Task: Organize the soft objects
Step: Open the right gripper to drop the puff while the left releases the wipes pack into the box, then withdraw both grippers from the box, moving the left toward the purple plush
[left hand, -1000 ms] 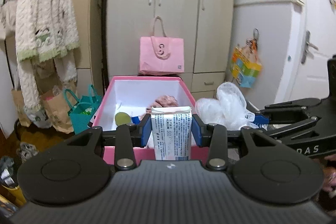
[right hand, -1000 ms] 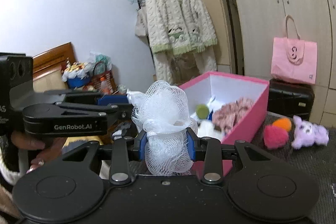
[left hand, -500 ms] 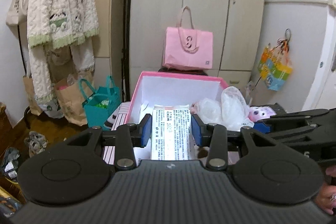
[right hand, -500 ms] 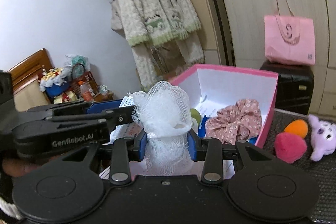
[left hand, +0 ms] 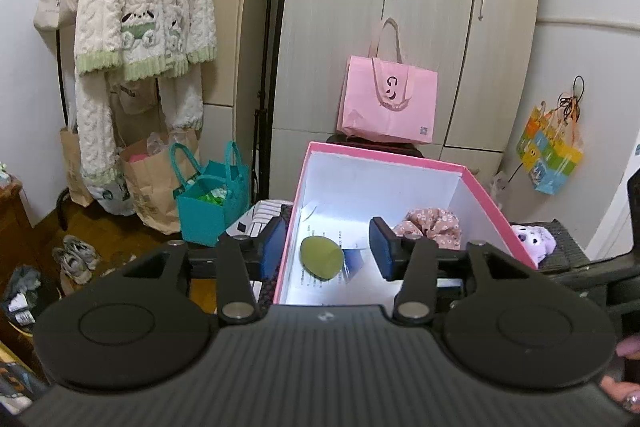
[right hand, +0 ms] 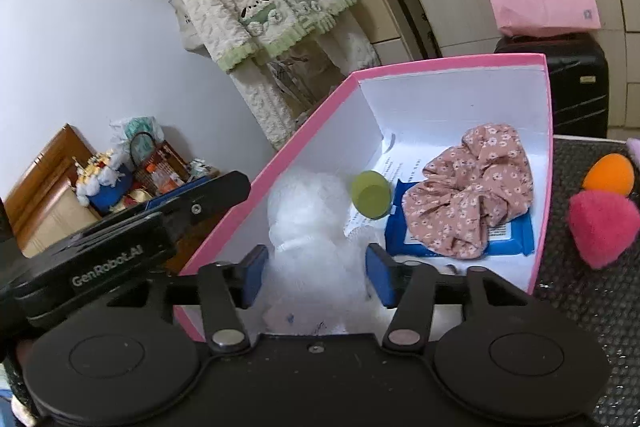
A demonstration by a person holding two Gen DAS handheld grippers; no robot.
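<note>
A: Start with the biggest thing. Where is the pink box (right hand: 546, 163)?

B: It sits open in front of both grippers, white inside, on a dark mat (right hand: 576, 291). A pink tote bag (left hand: 387, 103) hangs on the wardrobe behind it.

A: And inside?

B: In the right wrist view a white mesh bath puff (right hand: 308, 227) lies in the near end of the box. Farther in, a pink floral scrunchie (right hand: 472, 191) rests on a blue wipes pack (right hand: 508, 237), with a green sponge (right hand: 371, 194) just beside them.

A: Is the right gripper (right hand: 314, 275) holding the puff?

B: No. Its jaws stand wide, one blue pad on each side of the puff, which lies between them and looks free of both.

A: The left gripper (left hand: 324, 247)?

B: Wide as well, gripping nothing. Its jaws straddle the box's left wall, and the green sponge (left hand: 322, 257) shows on the box floor between them.

A: Anything outside the box?

B: To its right on the mat lie a red pom-pom (right hand: 602, 227), an orange sponge (right hand: 609, 174) and a purple plush toy (left hand: 534, 238).
</note>
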